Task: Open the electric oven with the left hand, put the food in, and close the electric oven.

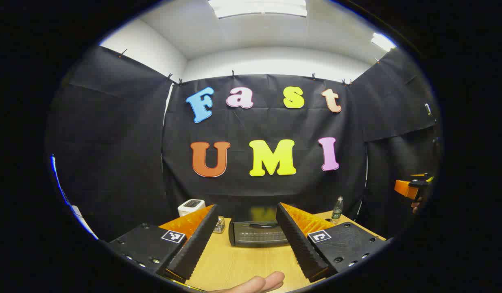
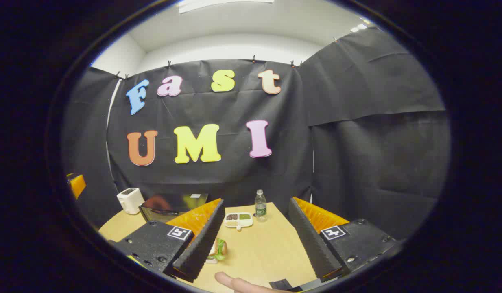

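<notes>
None of the 3 steps is done: our left claw (image 1: 246,240) and right claw (image 2: 255,240) gape wide, oven (image 1: 259,232) shut, food (image 2: 218,248) on desk (image 2: 267,252).

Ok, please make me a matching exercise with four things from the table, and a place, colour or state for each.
1. electric oven
2. toaster
3. bottle
4. sandwich

a. stands beside the divided dish
b. white
c. shows green leaves
d. door shut

Pairs: 1-d, 2-b, 3-a, 4-c.
</notes>
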Available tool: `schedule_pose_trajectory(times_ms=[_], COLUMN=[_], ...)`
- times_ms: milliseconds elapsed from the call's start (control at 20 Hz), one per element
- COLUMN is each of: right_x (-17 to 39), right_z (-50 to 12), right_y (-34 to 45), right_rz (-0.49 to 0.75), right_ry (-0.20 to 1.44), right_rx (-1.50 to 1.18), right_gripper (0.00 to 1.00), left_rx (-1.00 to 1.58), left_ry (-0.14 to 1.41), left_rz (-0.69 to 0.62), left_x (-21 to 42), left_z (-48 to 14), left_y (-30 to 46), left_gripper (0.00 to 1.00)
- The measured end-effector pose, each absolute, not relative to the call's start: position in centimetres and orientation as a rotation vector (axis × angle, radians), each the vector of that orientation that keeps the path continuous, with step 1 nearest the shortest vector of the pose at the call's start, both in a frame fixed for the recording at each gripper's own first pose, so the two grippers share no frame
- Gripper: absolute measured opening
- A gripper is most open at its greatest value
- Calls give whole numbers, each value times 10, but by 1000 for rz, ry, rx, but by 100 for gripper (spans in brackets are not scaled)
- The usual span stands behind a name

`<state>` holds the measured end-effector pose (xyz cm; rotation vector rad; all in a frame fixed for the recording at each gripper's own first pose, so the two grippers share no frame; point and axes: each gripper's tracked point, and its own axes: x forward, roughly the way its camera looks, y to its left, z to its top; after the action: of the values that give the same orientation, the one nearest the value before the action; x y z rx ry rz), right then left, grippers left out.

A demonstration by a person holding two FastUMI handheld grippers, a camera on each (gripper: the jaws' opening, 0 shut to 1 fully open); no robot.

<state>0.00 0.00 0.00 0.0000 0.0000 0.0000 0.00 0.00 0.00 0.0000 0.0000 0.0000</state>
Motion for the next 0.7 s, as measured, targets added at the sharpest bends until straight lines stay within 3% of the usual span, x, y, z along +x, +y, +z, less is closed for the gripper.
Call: schedule_pose_trajectory(times_ms=[50, 250, 300, 550, 600, 650, 700], right_x=[-3, -9, -11, -15, -15, -16, -17], right_z=[5, 12, 12, 15, 15, 16, 16], right_y=[4, 5, 7, 8, 8, 7, 5], right_rz=[6, -6, -1, 9, 11, 11, 12], right_ry=[-12, -33, -37, -38, -39, -42, -45], right_rx=[3, -6, -5, -13, -13, -13, -15], right_gripper=[100, 100, 92, 92, 100, 100, 92], left_rx=[5, 38, 43, 60, 54, 45, 38], left_ry=[0, 1, 6, 12, 14, 19, 22], left_rz=[5, -5, -13, -19, -13, -12, -14], left_x=[-1, -7, -8, -15, -17, -18, -17], left_z=[2, 0, -2, -4, -4, -5, -5], left_y=[2, 1, -1, -5, -4, -5, -6], left_gripper=[94, 94, 94, 95, 95, 95, 95])
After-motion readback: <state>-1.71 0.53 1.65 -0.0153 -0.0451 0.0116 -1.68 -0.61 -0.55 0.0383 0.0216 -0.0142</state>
